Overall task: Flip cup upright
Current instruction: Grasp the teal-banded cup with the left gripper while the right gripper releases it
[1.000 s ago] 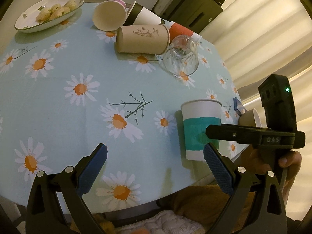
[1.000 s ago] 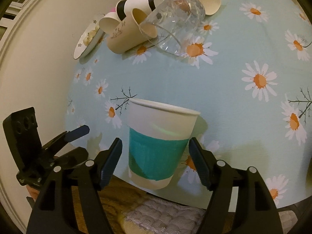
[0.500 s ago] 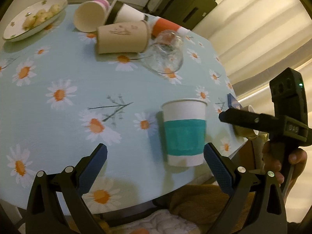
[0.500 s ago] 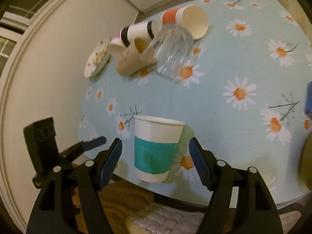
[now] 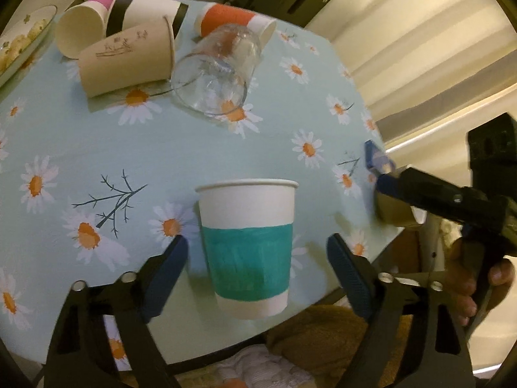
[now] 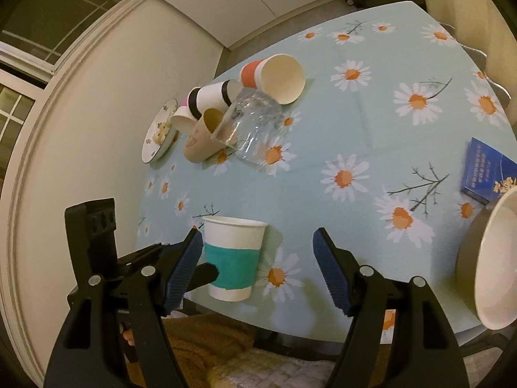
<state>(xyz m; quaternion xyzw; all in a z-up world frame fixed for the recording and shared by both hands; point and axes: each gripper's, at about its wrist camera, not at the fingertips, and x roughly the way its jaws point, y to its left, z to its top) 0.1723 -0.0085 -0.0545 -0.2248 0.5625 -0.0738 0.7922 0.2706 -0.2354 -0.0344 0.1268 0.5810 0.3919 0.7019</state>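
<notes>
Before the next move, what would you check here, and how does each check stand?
1. Teal-banded cup upright on the table: ok.
2. Left gripper jaws open, either side of that cup: ok.
3. Right gripper open and empty: ok.
4. Cup clear of the table edge: not ok, it stands close.
5. Kraft cup, glass and orange cup upright: not ok, on their sides.

The tabletop [image 6: 371,123], under a pale blue daisy-print cloth, carries a teal-banded paper cup [image 5: 247,249] upright near its front edge. Beyond that cup a clear glass [image 5: 216,74] lies among four tipped paper cups [image 5: 126,61]. Left of them a plate [image 6: 160,132] holds what may be biscuits.
</notes>
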